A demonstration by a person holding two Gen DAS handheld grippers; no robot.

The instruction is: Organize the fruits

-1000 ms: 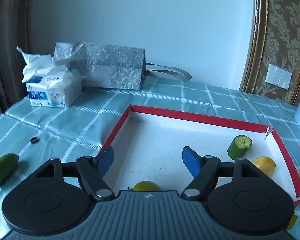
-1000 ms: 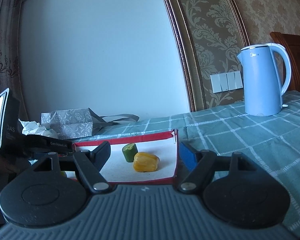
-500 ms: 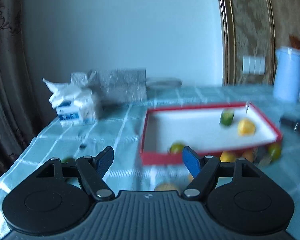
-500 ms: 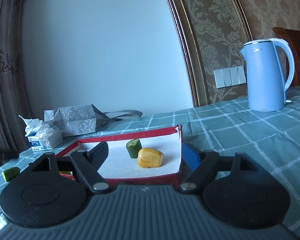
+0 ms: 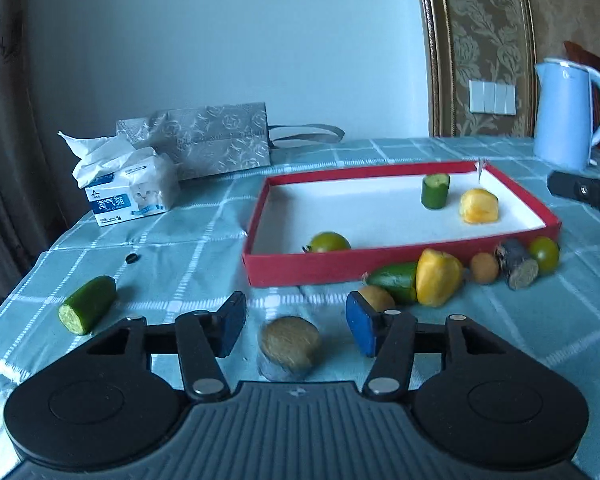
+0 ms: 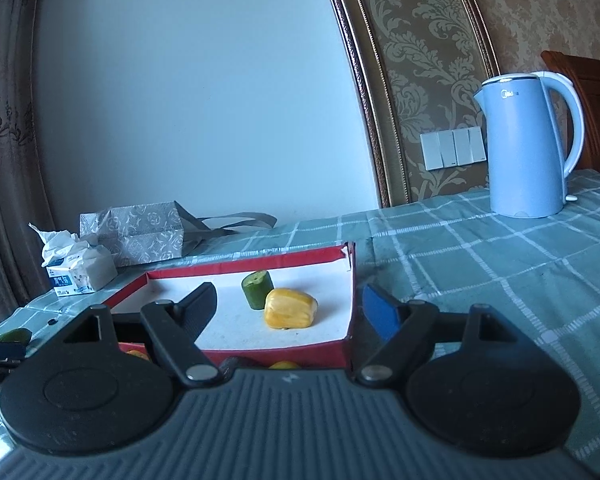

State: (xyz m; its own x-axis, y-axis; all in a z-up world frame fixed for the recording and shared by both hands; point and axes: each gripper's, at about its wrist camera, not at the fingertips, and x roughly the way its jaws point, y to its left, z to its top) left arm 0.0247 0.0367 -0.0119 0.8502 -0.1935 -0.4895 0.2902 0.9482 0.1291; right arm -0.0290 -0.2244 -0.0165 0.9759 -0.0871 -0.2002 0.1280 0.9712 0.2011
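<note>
My left gripper (image 5: 295, 312) hovers low over the checked cloth, its jaws closing around a brown-topped round stub (image 5: 288, 346); the pads stand clear of it on both sides. Beyond is a red tray (image 5: 380, 270) with a white floor, holding a green tomato (image 5: 328, 242), a cucumber piece (image 5: 435, 191) and a yellow fruit chunk (image 5: 478, 206). Along the tray's near wall lie a cucumber end (image 5: 392, 278), a yellow chunk (image 5: 438, 278), small brown fruits (image 5: 484, 267), a bark-covered stub (image 5: 516, 268) and another green tomato (image 5: 544, 254). My right gripper (image 6: 289, 294) stands open and empty before the tray (image 6: 352, 280).
A cucumber piece (image 5: 87, 304) lies alone at the left. A tissue pack (image 5: 128, 192) and a silver gift bag (image 5: 204, 140) stand at the back left, a blue kettle (image 5: 564, 116) at the back right. A small black bit (image 5: 132, 258) lies on the cloth.
The left gripper drew back from over the tray to the cloth in front of it, and its jaws narrowed around the brown stub. The right gripper stayed put; the left one left its view.
</note>
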